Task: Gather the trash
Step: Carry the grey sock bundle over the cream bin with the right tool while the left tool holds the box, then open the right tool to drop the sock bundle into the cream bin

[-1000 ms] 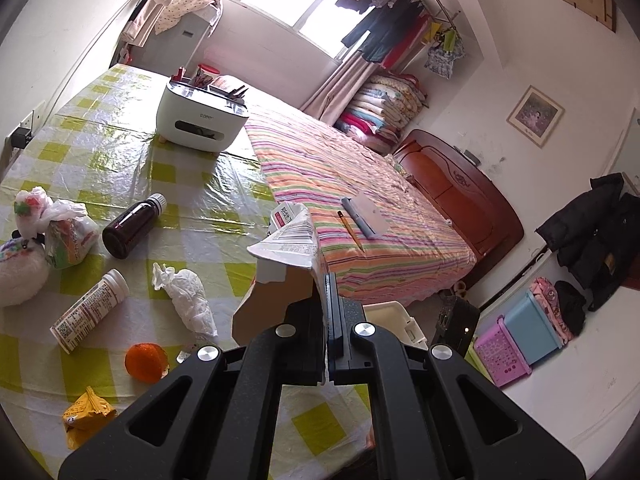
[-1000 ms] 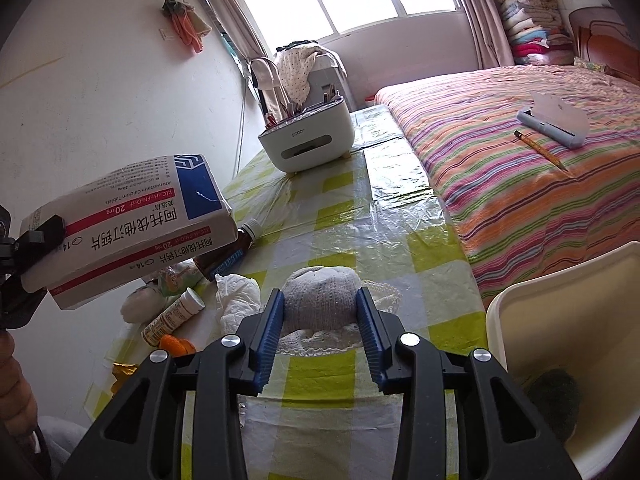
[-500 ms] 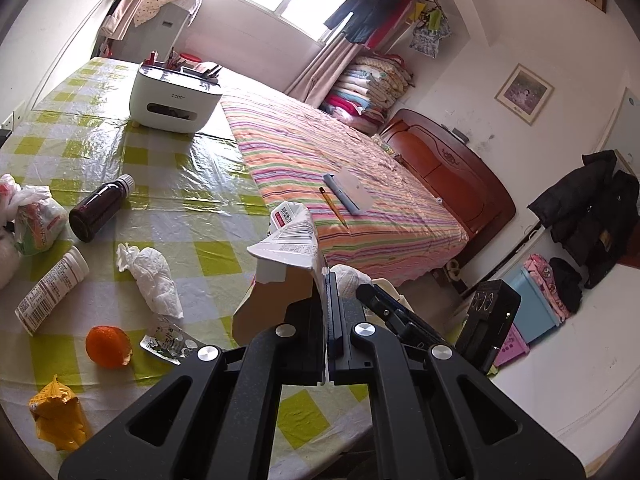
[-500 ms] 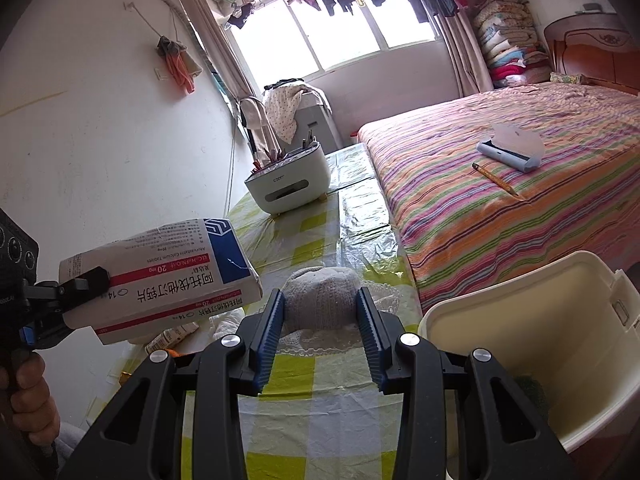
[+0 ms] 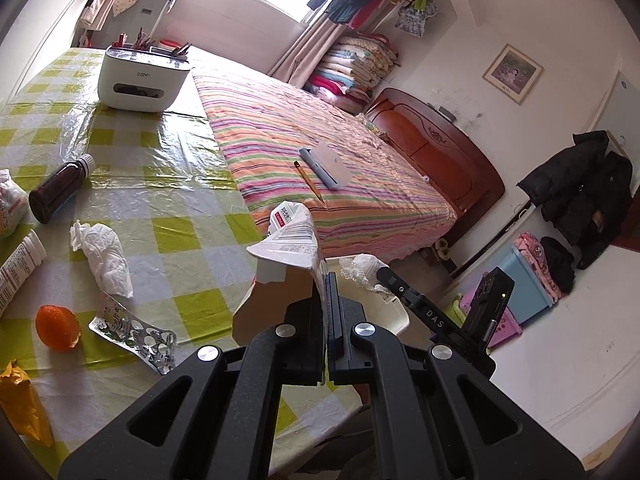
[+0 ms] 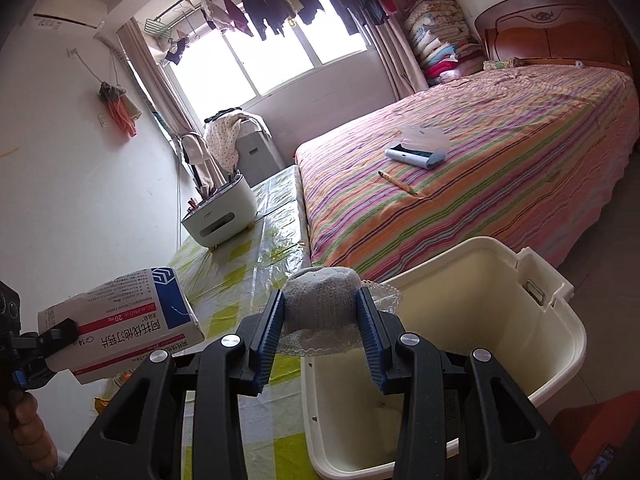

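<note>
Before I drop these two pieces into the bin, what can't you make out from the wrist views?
- Cream plastic bin: in the right wrist view the right gripper, shut on a grey lace-edged cloth wad, covers much of the floor; the left wrist view shows only a rim sliver.
- White medicine carton: the left gripper hides its pinched flap in the left wrist view.
- Yellow wrapper: cut off by the left wrist frame edge.
</note>
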{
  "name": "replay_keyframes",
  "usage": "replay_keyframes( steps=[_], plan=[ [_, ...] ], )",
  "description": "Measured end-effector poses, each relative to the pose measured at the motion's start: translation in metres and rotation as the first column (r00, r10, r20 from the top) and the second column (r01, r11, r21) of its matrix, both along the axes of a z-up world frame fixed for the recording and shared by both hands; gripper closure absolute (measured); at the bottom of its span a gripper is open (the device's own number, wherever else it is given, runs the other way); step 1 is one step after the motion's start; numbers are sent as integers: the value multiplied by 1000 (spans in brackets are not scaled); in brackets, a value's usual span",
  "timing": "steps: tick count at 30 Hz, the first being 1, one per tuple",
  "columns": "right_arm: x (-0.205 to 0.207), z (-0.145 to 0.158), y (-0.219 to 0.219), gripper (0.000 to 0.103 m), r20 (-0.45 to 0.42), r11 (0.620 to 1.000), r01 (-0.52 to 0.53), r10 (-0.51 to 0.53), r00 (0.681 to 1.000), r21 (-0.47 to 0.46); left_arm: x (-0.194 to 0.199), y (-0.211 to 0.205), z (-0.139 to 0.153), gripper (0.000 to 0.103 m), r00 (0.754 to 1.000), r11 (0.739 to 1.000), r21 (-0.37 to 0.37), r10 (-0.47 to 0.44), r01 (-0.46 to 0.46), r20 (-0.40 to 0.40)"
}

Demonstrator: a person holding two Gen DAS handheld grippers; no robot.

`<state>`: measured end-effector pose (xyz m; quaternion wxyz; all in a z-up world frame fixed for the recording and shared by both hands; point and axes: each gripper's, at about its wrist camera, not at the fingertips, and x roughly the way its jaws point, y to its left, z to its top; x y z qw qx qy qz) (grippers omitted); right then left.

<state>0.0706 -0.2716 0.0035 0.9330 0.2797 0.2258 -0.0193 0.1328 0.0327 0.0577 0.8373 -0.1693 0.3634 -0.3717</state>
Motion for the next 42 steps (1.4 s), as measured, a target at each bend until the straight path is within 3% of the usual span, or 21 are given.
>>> replay_keyframes(
  steps=[14,17,27,42],
  plan=[
    [-9,-21,-31,64,-51,992,85,-81,995,94,-16,-48,-4,102,995,995,23,-100,99,6],
    [-12,-22,-33,50,-47,990,99,-94,994,103,-17,-53,-7,102,995,994,32,-104,104,-1],
    [-30,-18,-48,45,2,971,189,-191,982,146,-13,-78,-18,102,991,989,67,-130,132,-26],
    [-70,-13,-81,45,114,906,313,-356,928,284,9,-150,-33,102,982,971,153,-175,184,-67]
  ],
)
